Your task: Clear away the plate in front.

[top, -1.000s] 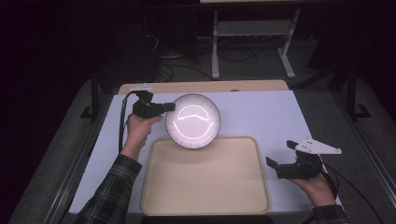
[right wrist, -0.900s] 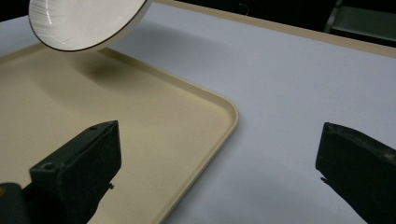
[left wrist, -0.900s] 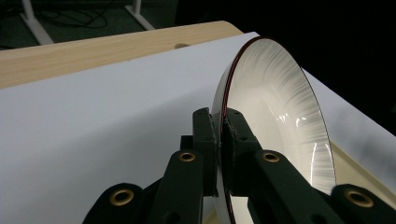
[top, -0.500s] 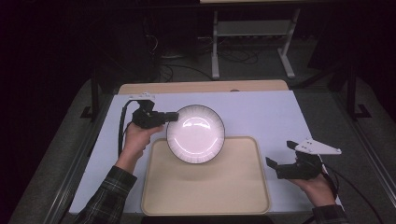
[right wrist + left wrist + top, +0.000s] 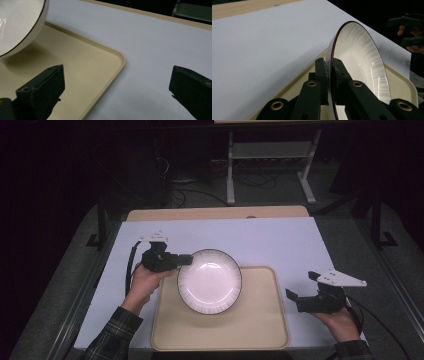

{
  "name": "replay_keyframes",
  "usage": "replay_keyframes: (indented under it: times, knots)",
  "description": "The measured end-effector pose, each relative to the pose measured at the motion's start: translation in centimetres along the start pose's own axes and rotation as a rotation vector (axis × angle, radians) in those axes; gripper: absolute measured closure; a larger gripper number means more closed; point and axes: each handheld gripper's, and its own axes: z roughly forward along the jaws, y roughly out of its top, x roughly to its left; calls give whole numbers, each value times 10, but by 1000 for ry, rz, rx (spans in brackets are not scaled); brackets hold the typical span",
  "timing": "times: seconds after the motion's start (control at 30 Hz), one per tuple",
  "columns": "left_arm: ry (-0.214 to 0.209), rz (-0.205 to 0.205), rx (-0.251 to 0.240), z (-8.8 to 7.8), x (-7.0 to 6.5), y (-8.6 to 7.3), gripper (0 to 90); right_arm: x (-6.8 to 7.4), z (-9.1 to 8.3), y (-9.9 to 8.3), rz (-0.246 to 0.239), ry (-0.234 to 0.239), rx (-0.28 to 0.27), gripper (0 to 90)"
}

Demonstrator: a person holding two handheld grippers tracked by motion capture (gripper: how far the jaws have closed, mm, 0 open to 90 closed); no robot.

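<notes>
My left gripper [image 5: 186, 260] is clamped on the left rim of the white plate [image 5: 210, 281], holding it over the far-left part of the beige tray [image 5: 260, 330]. My right gripper [image 5: 301, 287] sits wide open, empty, just off the tray's right edge above the white table [image 5: 270, 240].

White dark-rimmed plate [image 5: 209, 281] above beige tray [image 5: 260, 332]

Table w/ flat white top [image 5: 280, 240], bare light-wood strip [image 5: 215, 213] along far edge. Directly on it: rounded-corner beige plastic tray [image 5: 260, 330], its corner [image 5: 117, 56] betw. the right gripper's [image 5: 116, 87] wide-apart jaws; white top under the other jaw.
</notes>
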Motion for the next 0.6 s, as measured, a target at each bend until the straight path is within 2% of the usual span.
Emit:
replay_keyframes:
  times: [0.27, 0.6]
  knots:
    - [-27, -7, 35, 0, -9, -16, 850, -1, -1, -1, -3, -4, 1, 0]
    - [-44, 7, 84, 11, -13, -22, 844, -1, -2, -2, -6, -10, 8, 0]
